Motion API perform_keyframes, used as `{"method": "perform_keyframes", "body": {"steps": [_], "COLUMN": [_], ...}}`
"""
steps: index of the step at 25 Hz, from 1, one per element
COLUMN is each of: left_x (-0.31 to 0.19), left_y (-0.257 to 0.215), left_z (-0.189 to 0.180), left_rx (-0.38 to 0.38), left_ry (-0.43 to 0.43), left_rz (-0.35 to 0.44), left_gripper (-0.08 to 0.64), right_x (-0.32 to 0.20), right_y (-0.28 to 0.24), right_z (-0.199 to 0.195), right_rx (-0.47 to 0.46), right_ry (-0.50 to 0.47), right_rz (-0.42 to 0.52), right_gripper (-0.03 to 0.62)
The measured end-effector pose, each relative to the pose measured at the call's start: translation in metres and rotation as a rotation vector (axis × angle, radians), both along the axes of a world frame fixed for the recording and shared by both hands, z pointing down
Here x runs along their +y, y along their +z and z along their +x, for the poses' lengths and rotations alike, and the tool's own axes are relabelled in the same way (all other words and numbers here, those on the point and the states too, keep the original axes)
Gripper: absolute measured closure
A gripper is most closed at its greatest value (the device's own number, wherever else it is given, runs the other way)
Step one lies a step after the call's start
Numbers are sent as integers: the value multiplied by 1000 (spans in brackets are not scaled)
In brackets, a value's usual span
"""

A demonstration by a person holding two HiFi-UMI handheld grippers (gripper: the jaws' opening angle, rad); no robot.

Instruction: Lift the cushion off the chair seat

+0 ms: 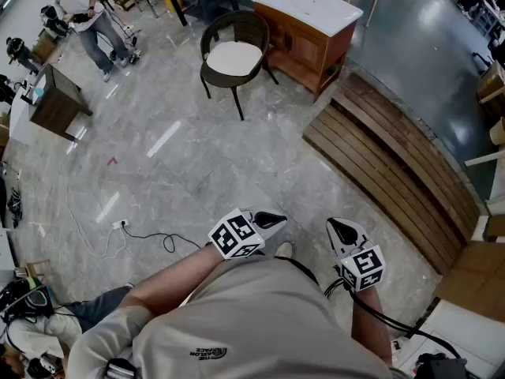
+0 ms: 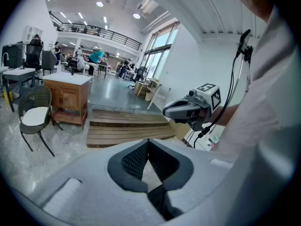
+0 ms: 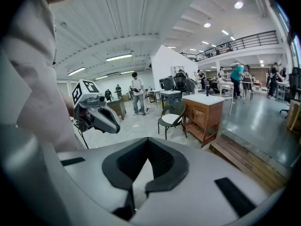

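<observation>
Two grippers wait at the person's waist. The left gripper [image 1: 267,219] and right gripper [image 1: 344,230] each have their fingers [image 2: 134,161] pressed together, tips meeting, with nothing held or touched. Across the grey stone floor [image 1: 205,172], the white cushion [image 1: 234,57] lies on the seat of a dark woven chair [image 1: 237,24], well apart from both tools. The chair stands just beside a wooden cabinet [image 1: 300,42] with a white top, near a slatted wooden platform [image 1: 394,164].
</observation>
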State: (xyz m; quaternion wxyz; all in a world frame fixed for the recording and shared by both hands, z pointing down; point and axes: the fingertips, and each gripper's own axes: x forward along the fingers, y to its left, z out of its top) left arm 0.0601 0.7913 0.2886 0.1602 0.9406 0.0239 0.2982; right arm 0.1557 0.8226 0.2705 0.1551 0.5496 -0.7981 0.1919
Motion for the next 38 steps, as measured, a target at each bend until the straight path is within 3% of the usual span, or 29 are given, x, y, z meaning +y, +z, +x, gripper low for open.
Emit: {"method": "perform_keyframes", "body": {"steps": [5,10,19,21,24,32,38], "left_x": [-8,-17,-60,-80,-115,-263,-365], "left_y": [-15,-18,-16,-14,-9,-3,-4], "left_z": [-20,-45,-84,-85,-81,-86,-125], "left_rx": [34,64,49,59,79,161,190], "left_ry": [-72,-222,-392,-415,-414,-375,-396], "left_rz": [6,-19,12,5,4,-69,-144], "left_gripper": [554,554,552,552,552,506,506], "right_x": [-14,-24,-66,-83,-114,-242,-359], "right_y": [-13,-17,-7,-4,0,-12,-16], "right_z": [-19,-37,-69,-72,-72,-83,-122], "right_rx": [-7,-1,-53,-53,-30,3,34], "right_ry": [-54,-146,-269,-278,-270,-177,-204], "right_rz": [34,51,47,37,22,-6,-29], "right_gripper": [580,580,577,570,475,472,473]}}
